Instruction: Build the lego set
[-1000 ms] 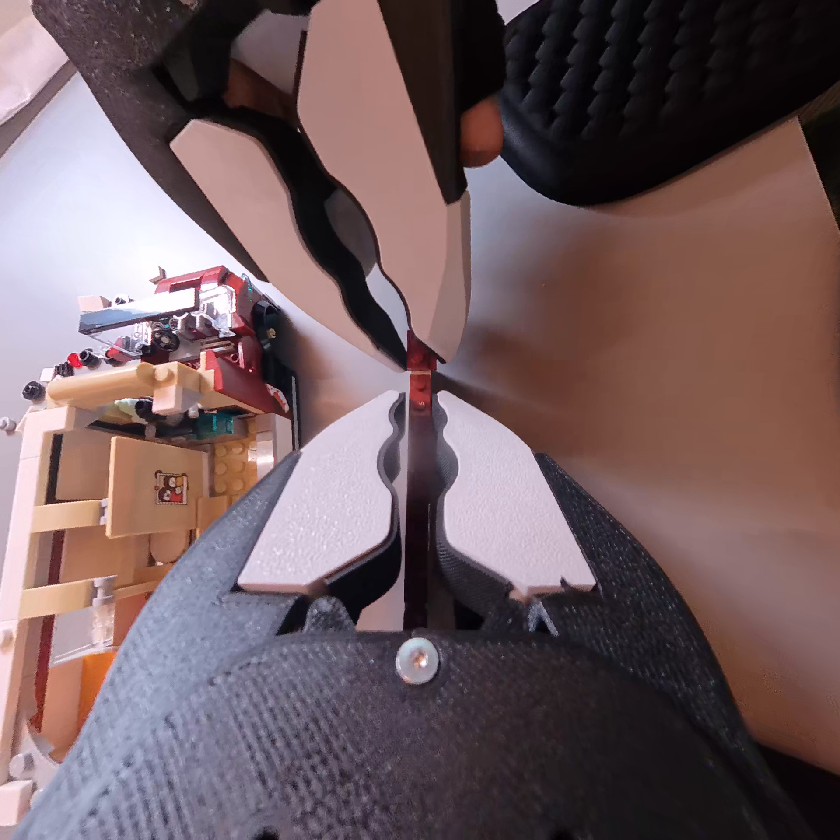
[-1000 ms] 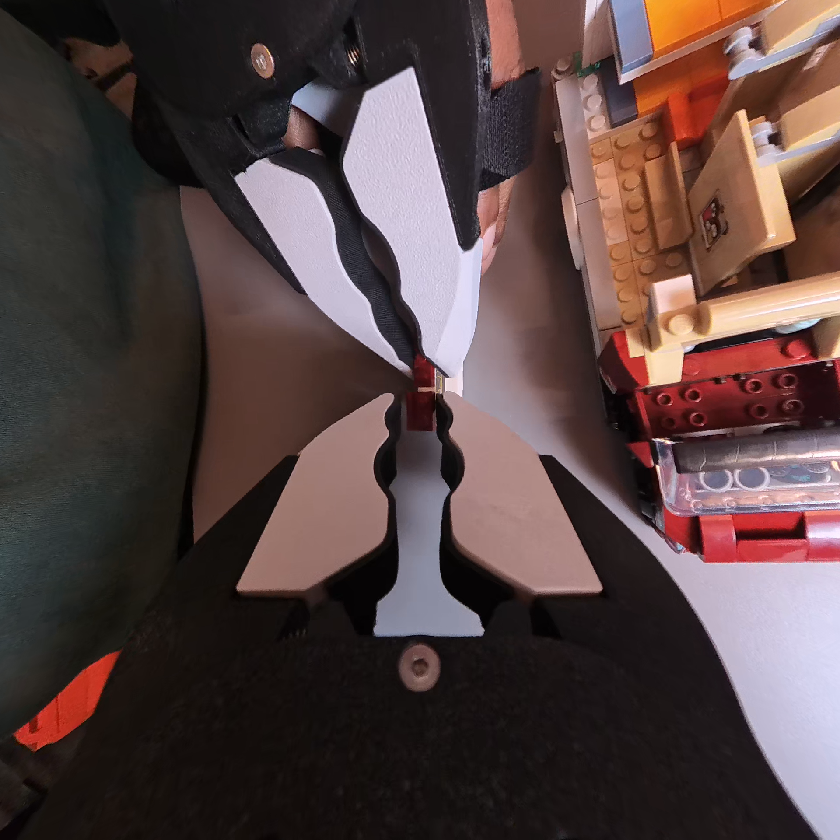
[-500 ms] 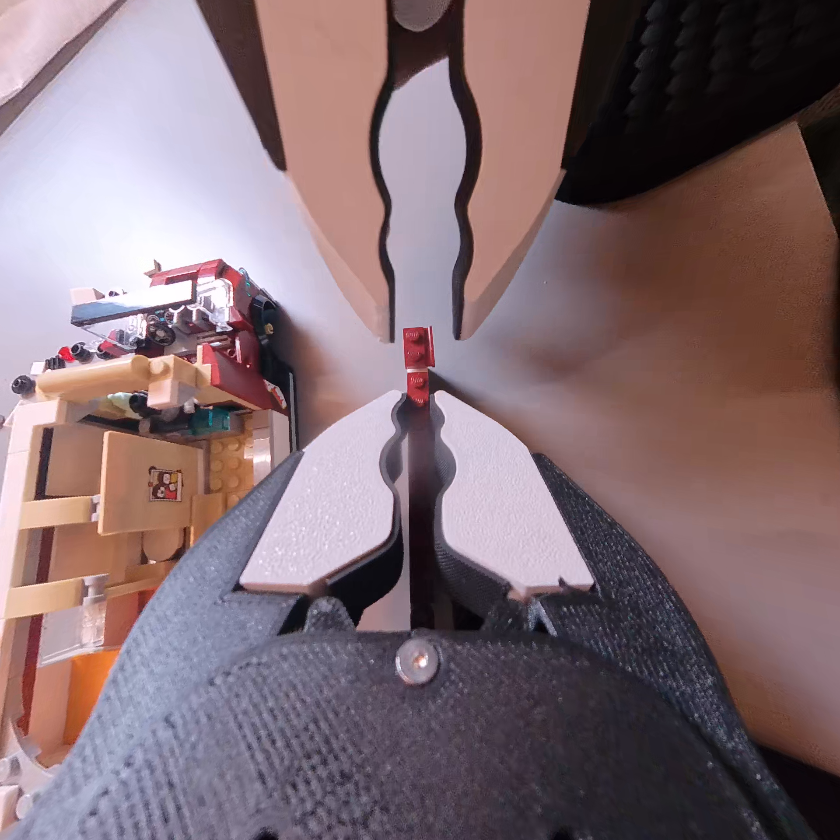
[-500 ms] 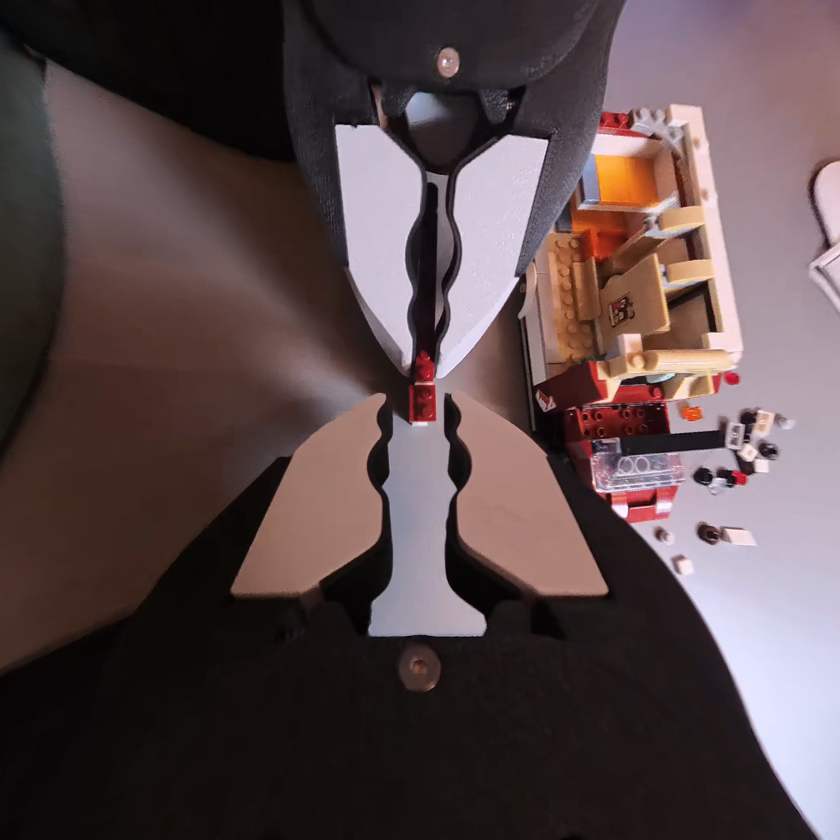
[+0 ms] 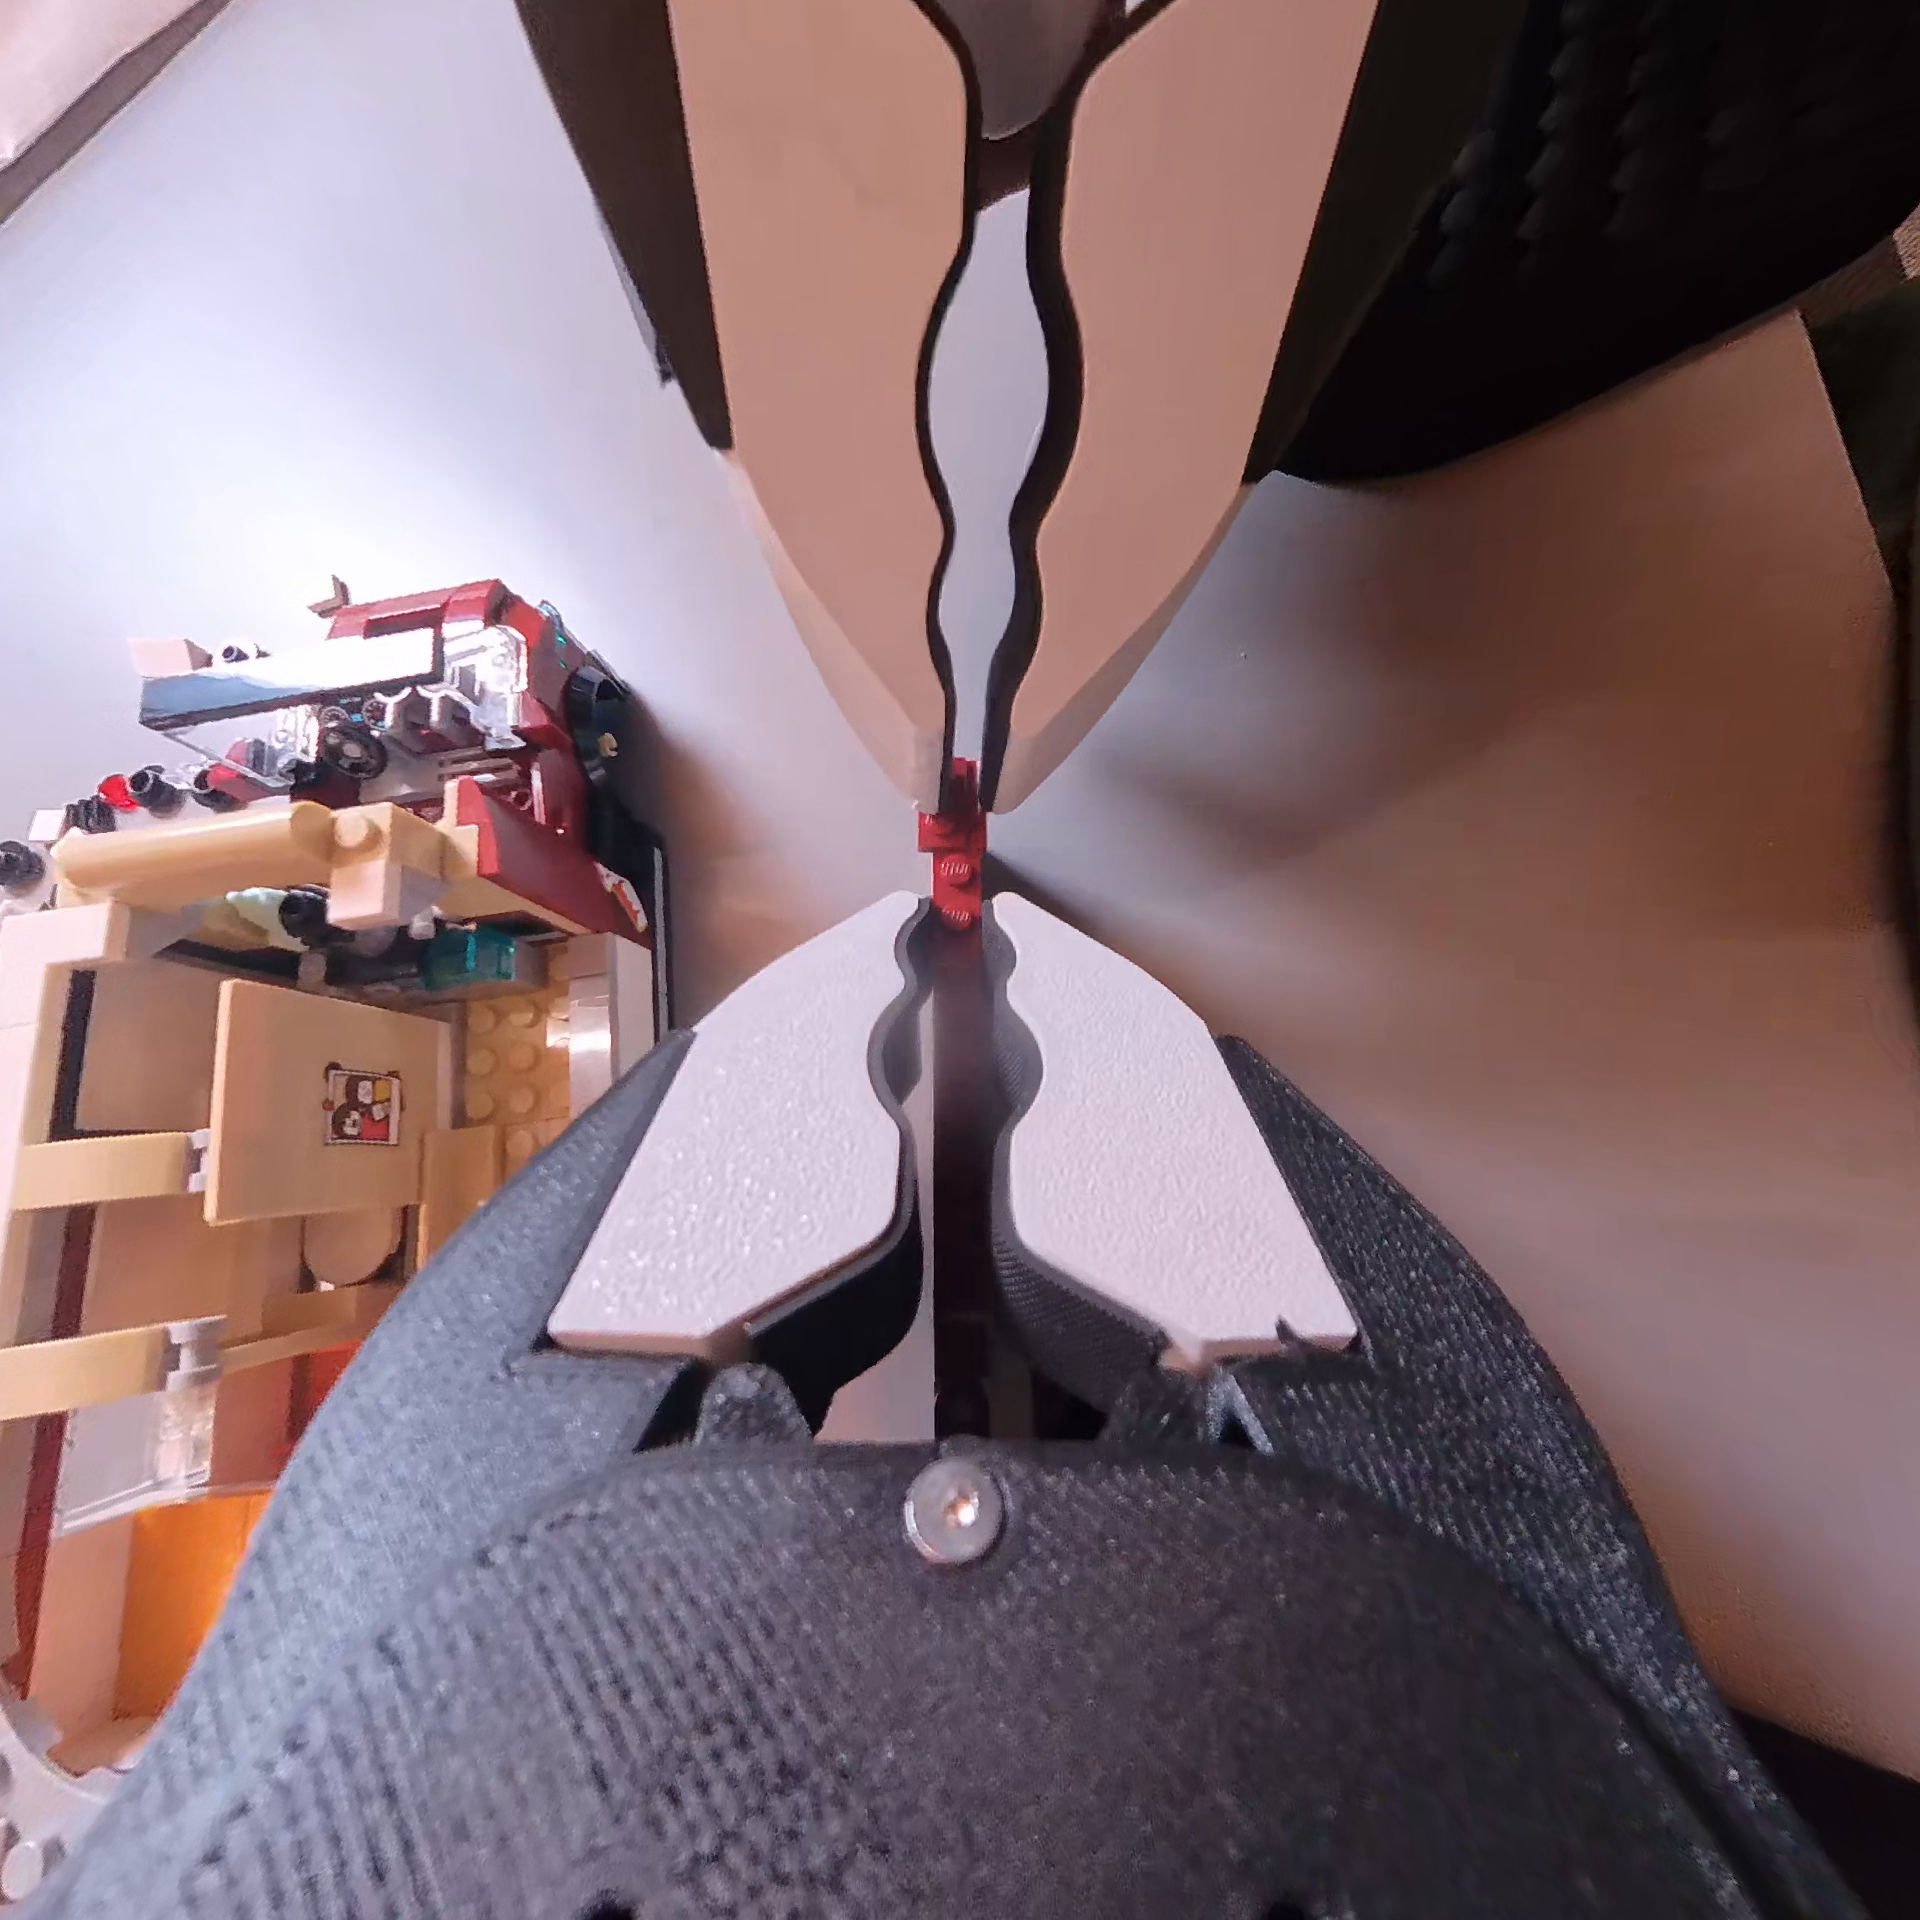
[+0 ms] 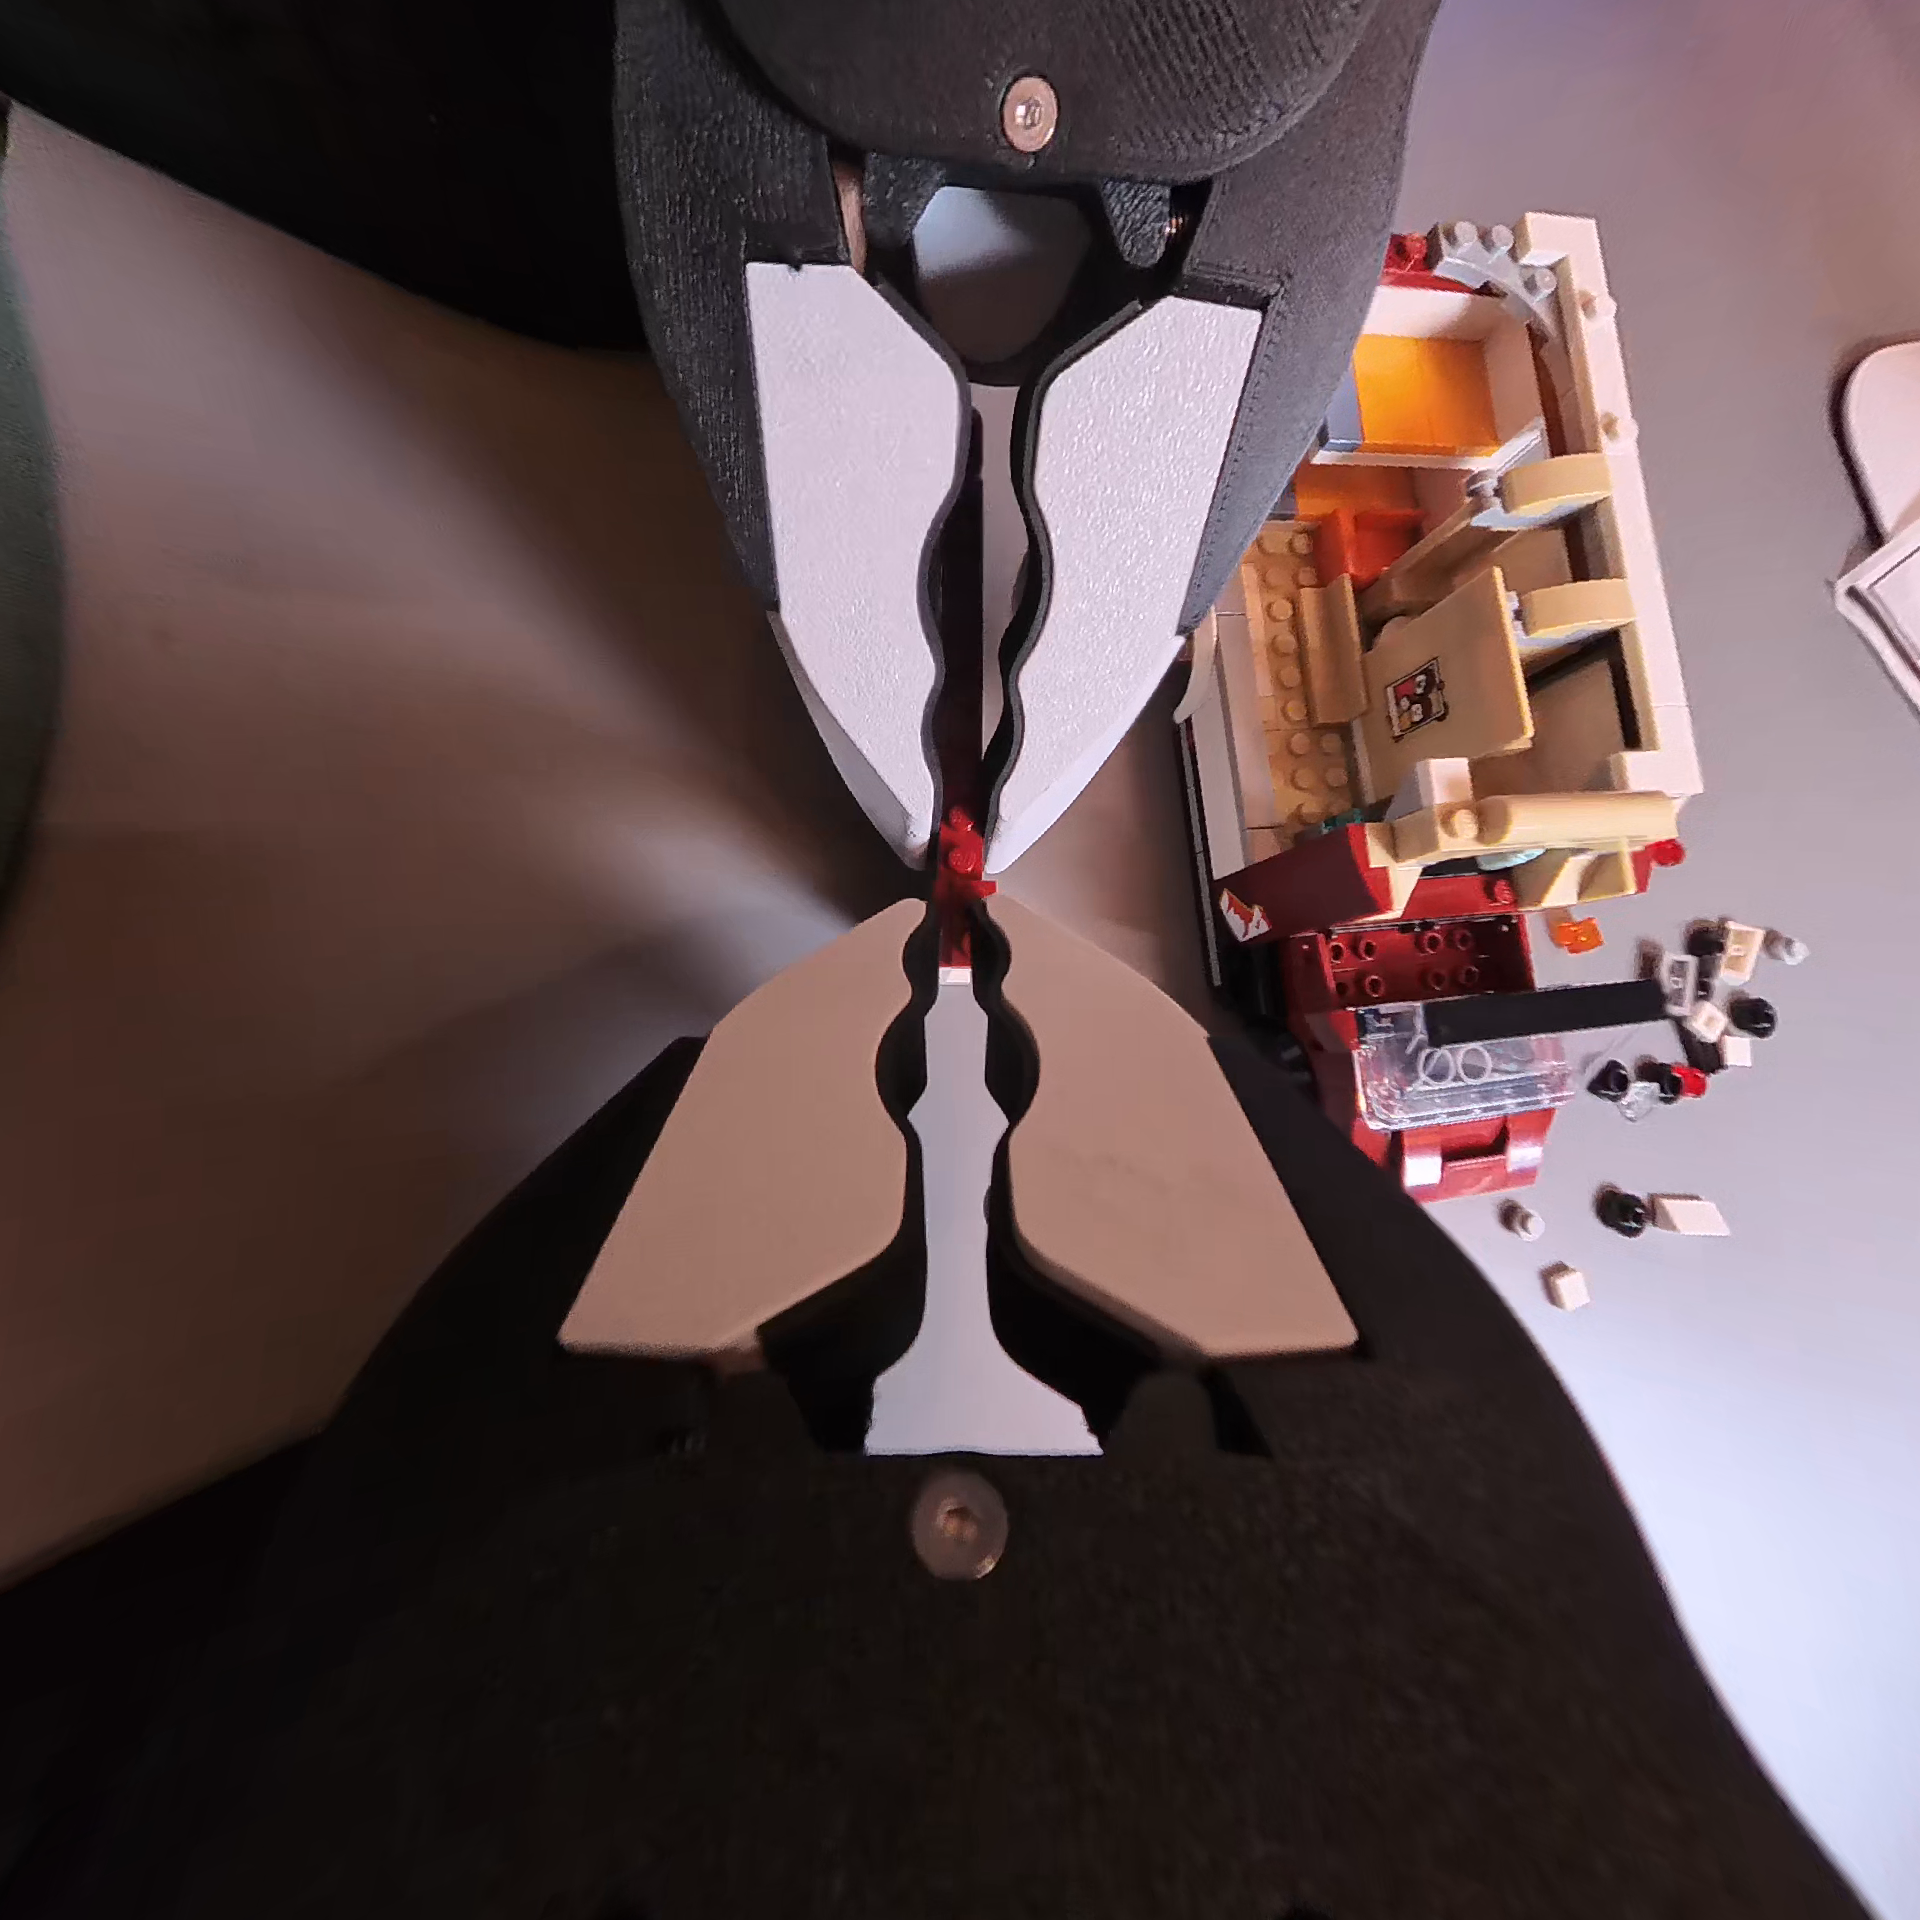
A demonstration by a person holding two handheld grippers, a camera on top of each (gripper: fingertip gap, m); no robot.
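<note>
Tip to tip above the table (image 6: 1714, 1558). Your left gripper (image 5: 954, 914) is clamped on a long dark red plate (image 5: 956, 873). Your right gripper (image 6: 954, 920) is nearly closed, pinching a small red piece (image 6: 958, 940) at that plate's far end. Both pieces meet between the tips, well left of the brick model (image 6: 1455, 727) and loose bits (image 6: 1683, 997).

hobby table with brick model (image 6: 1475, 748)
</note>
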